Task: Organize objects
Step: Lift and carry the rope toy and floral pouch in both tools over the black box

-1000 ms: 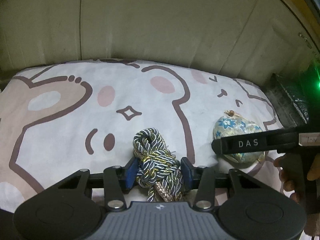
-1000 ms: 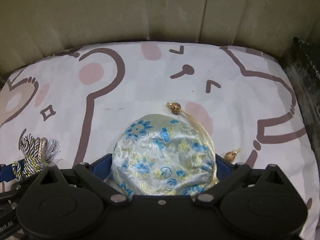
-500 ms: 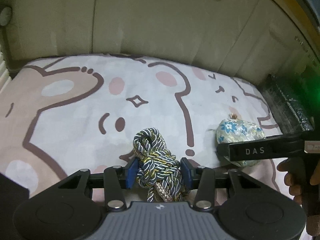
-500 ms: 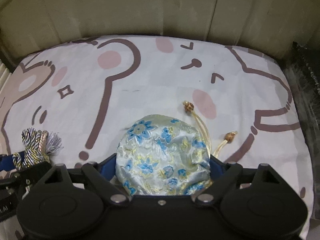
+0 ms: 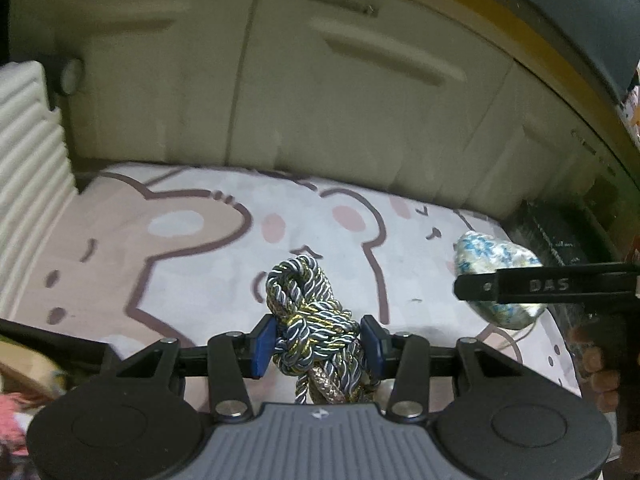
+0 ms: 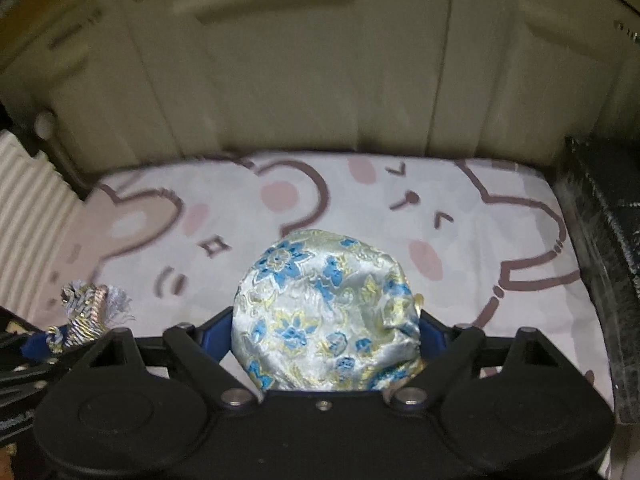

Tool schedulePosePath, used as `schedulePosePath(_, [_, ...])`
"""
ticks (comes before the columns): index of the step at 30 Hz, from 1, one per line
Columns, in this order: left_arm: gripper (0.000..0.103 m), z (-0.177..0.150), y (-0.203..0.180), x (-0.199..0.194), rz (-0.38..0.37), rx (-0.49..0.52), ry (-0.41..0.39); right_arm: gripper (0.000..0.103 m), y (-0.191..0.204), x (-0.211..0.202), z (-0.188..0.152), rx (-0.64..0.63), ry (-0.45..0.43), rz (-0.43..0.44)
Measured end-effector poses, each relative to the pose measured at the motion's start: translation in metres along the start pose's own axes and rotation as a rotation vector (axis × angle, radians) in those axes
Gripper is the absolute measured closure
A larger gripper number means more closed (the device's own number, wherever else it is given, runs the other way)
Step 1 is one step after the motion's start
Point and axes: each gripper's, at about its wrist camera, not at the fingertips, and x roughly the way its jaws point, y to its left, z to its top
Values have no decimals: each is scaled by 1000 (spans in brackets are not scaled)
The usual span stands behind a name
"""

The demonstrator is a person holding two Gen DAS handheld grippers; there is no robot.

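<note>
A knotted bundle of grey, blue and gold twisted rope (image 5: 310, 320) hangs above the bed, with my left gripper (image 5: 318, 340) shut on it between blue pads. The rope bundle (image 6: 86, 312) shows again at the far left of the right wrist view. A silky pouch with blue and yellow flowers (image 6: 324, 316) fills my right gripper (image 6: 326, 332), whose jaws are shut on its sides. That pouch (image 5: 496, 280) and the right gripper's black finger (image 5: 532, 286) appear at the right of the left wrist view, lifted off the sheet.
Below lies a bedsheet with cartoon bear outlines (image 5: 192, 240). Beige panelled cabinet doors (image 5: 320, 80) rise behind it. A white ribbed panel (image 5: 28, 152) stands at the left. A dark object (image 6: 600, 240) borders the bed on the right. A person's fingers (image 5: 596, 364) hold the right gripper.
Both grippers have risen off the bed with the rope and the pouch; the sheet looks farther away and more cabinet shows. The pouch's drawstring beads have lifted off the sheet.
</note>
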Motion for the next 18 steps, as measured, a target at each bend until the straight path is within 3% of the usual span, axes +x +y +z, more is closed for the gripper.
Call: schedulePosePath(18, [57, -4, 83, -99, 74, -165, -142, 13, 73, -78, -7, -47, -115, 133])
